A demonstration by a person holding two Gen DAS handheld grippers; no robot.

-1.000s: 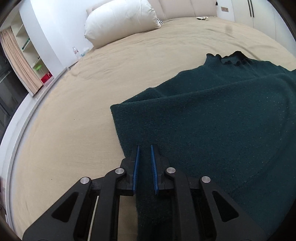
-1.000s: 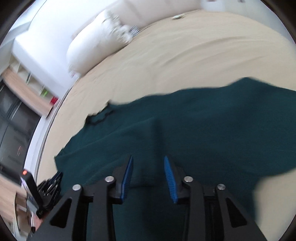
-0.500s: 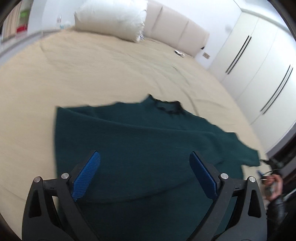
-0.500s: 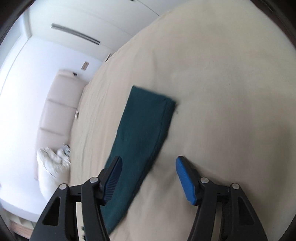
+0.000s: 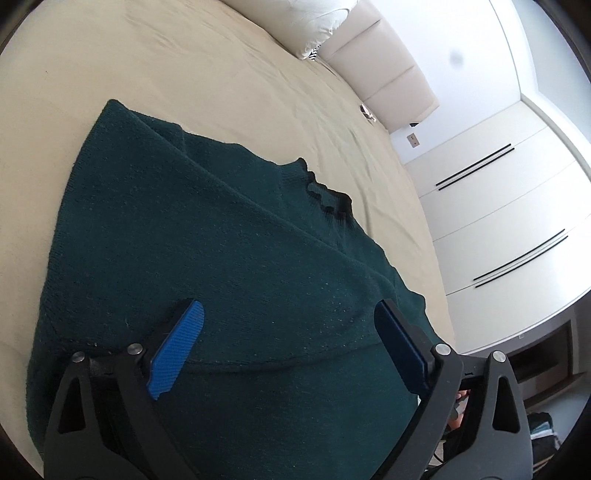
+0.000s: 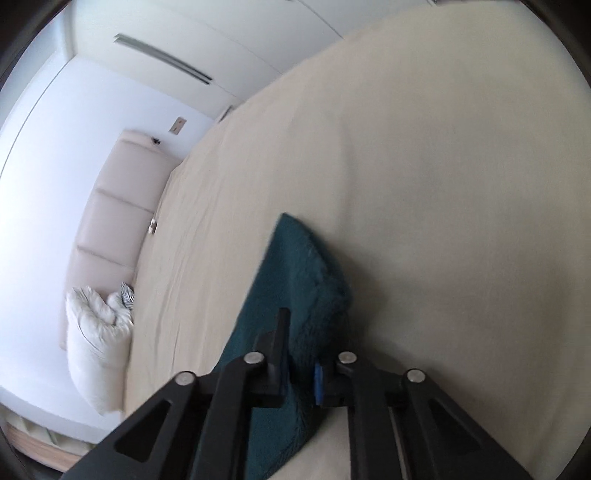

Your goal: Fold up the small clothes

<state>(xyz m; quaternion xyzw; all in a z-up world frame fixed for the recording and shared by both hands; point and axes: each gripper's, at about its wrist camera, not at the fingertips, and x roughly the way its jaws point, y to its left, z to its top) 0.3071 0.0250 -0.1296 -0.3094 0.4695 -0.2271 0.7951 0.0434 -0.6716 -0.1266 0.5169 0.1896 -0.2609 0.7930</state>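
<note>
A: Where the beige bed point(image 5: 155, 66) fills most of both views, what lies on it?

B: A dark green sweater point(image 5: 221, 258) is spread flat over it, covering the middle and lower part of the left wrist view. One sleeve is folded across the body, its cuff edge running along the lower centre. The ruffled collar point(image 5: 328, 195) sits at centre right.

A: And beyond the bed?

B: A padded headboard point(image 5: 388, 74) and a white pillow point(image 5: 317, 22) are at the top of that frame; white wardrobe doors point(image 5: 498, 221) fill the right.

A: How does the left gripper point(image 5: 290, 341) stand?

B: Its jaws are wide apart, hovering above the sweater with nothing clamped; the blue pads point(image 5: 177, 350) are bare. The jaws have just eased slightly narrower.

A: And the right gripper point(image 6: 299, 363)?

B: In its own view, at lower centre, it has just closed and is pinched on the sweater's other sleeve point(image 6: 295, 273), which runs up from the fingers to the frame's middle.
</note>
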